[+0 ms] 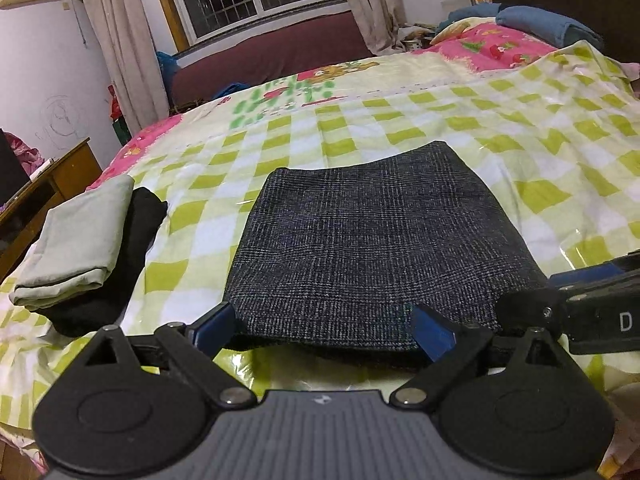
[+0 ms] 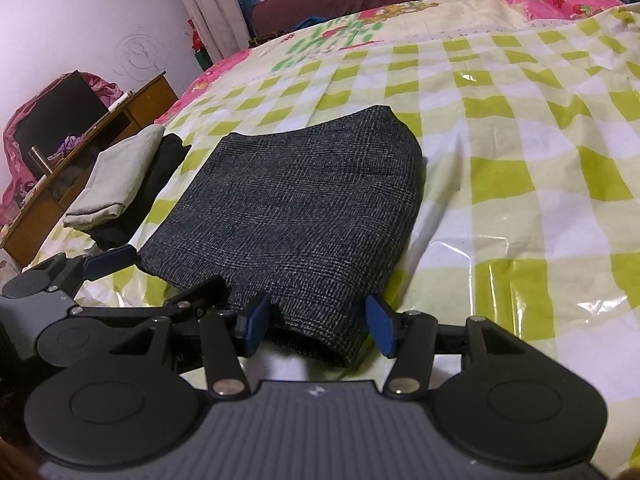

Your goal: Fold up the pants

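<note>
Pants (image 1: 372, 240), dark grey with a fine check, lie folded into a compact block on the bed (image 1: 440, 120), directly ahead of both our claws. Our left claw (image 1: 324, 326) sits at the near edge of the block, its two blue fingers (image 1: 434, 334) spread wide with the folded hem between them; we see the pads standing apart from the cloth rather than pressing on it, so this claw is open. Our right claw (image 2: 318, 324) is at the near right corner of the same block, its blue fingers (image 2: 380, 326) parted on either side of the rounded fold, with gaps between pads and fabric, so it too grips nothing. In the right wrist view our left claw shows to the left of the right one, close beside it, its blue pad lying just off the near left corner of the pants. In the left wrist view a black part of the right claw enters from the right, next to the near right corner.

To the left of the left claw, near the bed's edge, a pale green folded garment (image 1: 76, 240) rests on a black folded garment (image 1: 120, 264). A green and white checked sheet (image 1: 360, 128), shiny with plastic, covers the bed under the pants. Further left stands a wooden desk (image 2: 132, 108).
</note>
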Demonstrator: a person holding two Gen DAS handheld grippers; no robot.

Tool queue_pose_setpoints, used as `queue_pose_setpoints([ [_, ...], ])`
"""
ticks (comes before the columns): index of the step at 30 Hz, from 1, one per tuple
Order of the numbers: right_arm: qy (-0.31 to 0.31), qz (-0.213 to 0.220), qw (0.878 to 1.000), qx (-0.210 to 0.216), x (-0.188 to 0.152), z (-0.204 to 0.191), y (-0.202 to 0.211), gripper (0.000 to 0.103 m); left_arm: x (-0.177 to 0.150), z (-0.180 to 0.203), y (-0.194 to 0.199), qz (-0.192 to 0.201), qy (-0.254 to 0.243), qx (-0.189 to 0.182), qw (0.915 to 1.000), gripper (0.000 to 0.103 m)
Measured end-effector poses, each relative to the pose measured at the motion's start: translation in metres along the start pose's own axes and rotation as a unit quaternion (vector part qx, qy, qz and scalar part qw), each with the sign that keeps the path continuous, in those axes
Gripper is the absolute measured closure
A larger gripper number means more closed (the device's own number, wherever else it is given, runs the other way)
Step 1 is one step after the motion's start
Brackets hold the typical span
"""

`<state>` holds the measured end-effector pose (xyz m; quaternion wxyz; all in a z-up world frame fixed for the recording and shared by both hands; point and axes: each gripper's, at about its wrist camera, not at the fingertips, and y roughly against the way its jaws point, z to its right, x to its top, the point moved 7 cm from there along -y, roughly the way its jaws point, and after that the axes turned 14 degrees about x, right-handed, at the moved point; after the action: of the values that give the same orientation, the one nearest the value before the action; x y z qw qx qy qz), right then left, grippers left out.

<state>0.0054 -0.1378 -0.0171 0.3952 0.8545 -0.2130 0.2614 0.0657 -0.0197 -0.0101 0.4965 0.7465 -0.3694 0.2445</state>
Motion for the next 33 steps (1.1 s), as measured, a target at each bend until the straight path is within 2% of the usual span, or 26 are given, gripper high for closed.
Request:
queue_pose_setpoints([
  [33, -0.002, 0.002, 1.0, 0.002, -0.0057, -0.0011, 0.0037, 0.048, -0.0041, 0.0016, 0.006, -0.004, 0.003, -0.002, 1.0, 0.0],
])
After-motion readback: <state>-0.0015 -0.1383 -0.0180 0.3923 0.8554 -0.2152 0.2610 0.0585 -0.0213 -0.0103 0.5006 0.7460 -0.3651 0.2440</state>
